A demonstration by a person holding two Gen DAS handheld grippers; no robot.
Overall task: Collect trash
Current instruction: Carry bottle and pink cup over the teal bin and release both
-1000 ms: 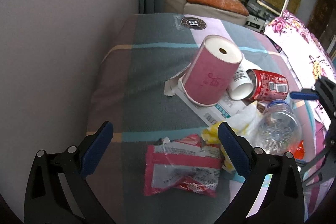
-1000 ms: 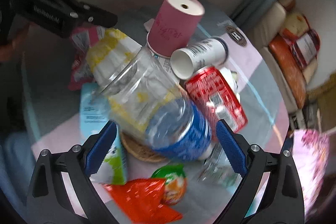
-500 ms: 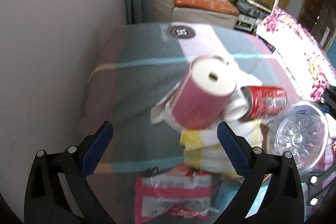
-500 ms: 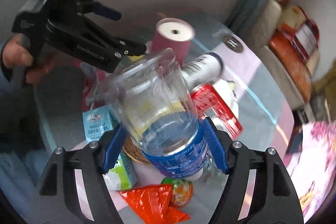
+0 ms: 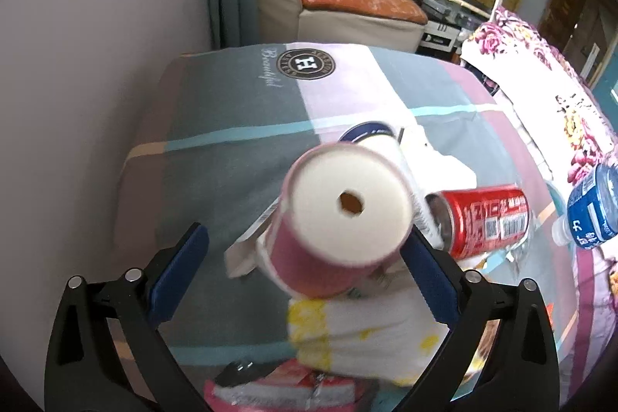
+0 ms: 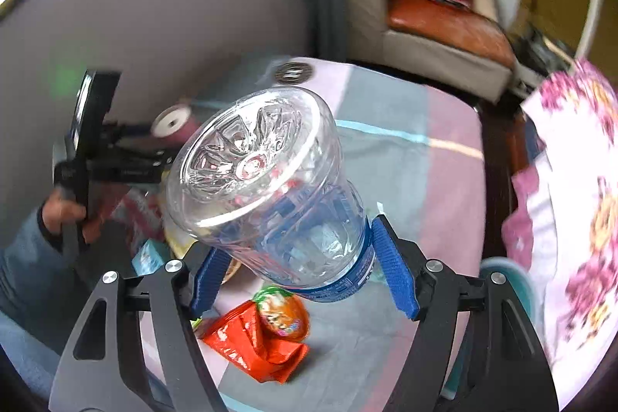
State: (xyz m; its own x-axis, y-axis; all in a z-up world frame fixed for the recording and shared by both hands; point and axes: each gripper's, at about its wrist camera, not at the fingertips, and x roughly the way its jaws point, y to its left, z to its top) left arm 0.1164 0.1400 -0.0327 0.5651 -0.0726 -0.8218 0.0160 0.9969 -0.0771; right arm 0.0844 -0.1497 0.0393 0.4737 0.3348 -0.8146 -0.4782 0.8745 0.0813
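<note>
Right wrist view has the right claw (image 6: pixel 299 275) clamped on the bottle (image 6: pixel 270 188), raised above the tabletop (image 6: pixel 405 180), while the left claw (image 5: pixel 305 277), jaws just narrowing but not gripping, straddles the pink cup (image 5: pixel 340 222), which likely needs squeezing next.

Left gripper (image 5: pixel 305 269) astride an upturned pink paper cup (image 5: pixel 340 219).
Jaws, just narrowing, stand wide around the cup; whether they touch it is unclear. A red can (image 5: pixel 483 219) lies beside it on the striped cloth (image 5: pixel 231 126).
</note>
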